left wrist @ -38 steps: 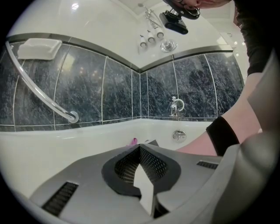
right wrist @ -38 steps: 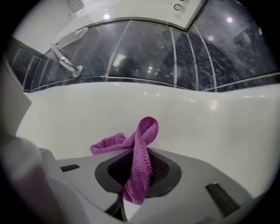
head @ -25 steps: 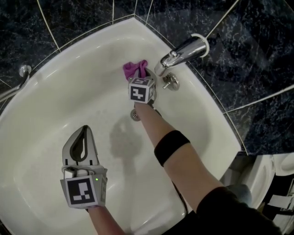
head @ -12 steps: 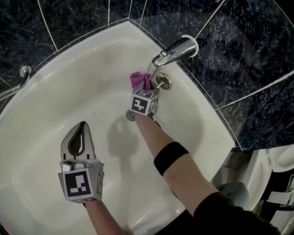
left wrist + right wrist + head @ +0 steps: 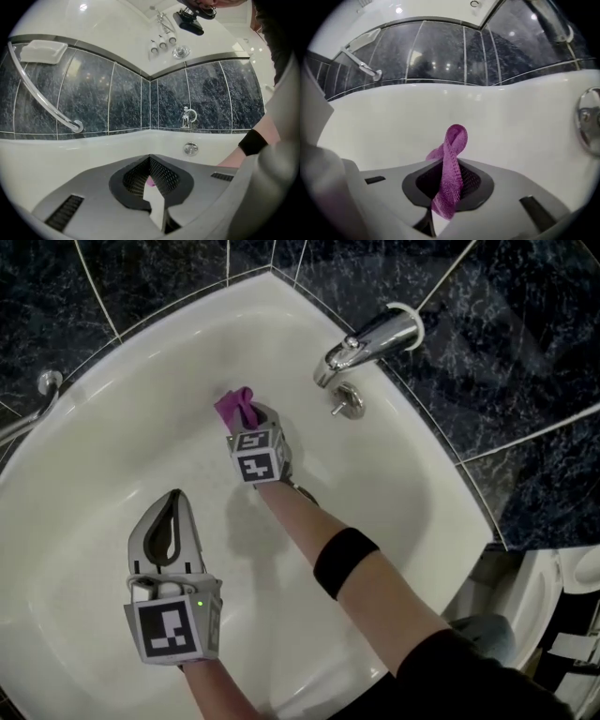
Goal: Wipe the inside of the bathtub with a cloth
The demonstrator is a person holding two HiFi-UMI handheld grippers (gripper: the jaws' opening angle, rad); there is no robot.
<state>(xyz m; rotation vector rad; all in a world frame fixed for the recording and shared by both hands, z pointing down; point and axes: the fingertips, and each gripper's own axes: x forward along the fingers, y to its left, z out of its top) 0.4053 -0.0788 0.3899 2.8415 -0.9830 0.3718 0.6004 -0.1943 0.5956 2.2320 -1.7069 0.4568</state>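
The white corner bathtub [image 5: 112,427] fills almost the whole head view. Around its rim stands a wall of dark marbled tiles [image 5: 525,352] with thin light joints.

The person's right forearm [image 5: 375,601] reaches from the lower right across the basin toward the far sloping side, and it wears a black wristband [image 5: 345,561]. The left claw [image 5: 171,495] hangs over the near left part of the basin, well apart from the right one. Its two jaws are together at the tips, with only the rounded hollow between the pads, and nothing is held there. The right claw [image 5: 255,416] is over the far side of the tub, to the left of the tap, and it is closed on the cloth.

A chrome tap [image 5: 370,343] sits on the rim at the upper right, with its spout over the basin. A chrome grab rail [image 5: 28,418] is fixed on the tiles at the left. Below the tap, a small round chrome knob [image 5: 349,401] is on the tub wall.

The purple cloth [image 5: 452,159] is pinched between the pads of the right claw. A twisted loop of it stands out past the jaw tips toward the white wall. Whether the loop touches the wall, I cannot tell.
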